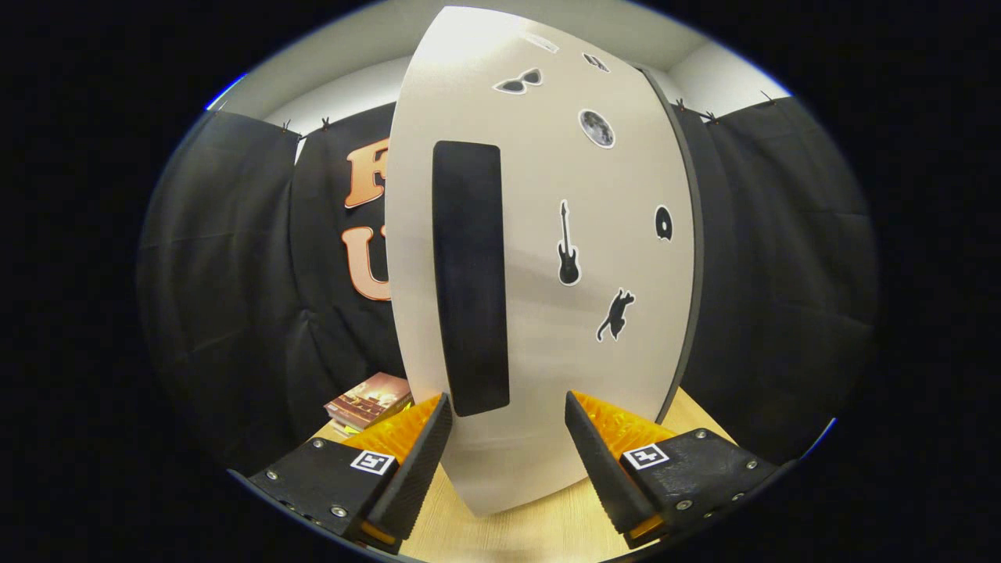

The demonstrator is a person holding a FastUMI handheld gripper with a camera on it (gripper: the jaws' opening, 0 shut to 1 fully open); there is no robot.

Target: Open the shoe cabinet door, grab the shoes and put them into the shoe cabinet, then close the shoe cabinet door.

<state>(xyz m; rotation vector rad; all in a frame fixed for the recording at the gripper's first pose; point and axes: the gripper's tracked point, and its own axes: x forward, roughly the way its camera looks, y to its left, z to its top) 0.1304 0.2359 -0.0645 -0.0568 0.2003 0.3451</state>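
Black-and-orange tongs (508, 438) spread wide, gripping nothing, low over the pale wood desk (500, 536). Just ahead: white sticker-dotted shoe cabinet door (547, 313), apparently closed. Its tall black vertical handle (469, 274) stands nearer the left finger, lower end just beside that fingertip. Judgement: shift left to straddle it.

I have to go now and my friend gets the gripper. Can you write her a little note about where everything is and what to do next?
Gripper: open, holding nothing, fingers either side of the lower end of the black handle.
Cabinet door: white, with stickers, right ahead of the fingers; I cannot tell if it is shut or ajar.
Books: on the wooden table, left of the door.
Done: gripper lined up on the handle.
Left: probably close on the handle, pull the door open, put the shoes in, close the door.
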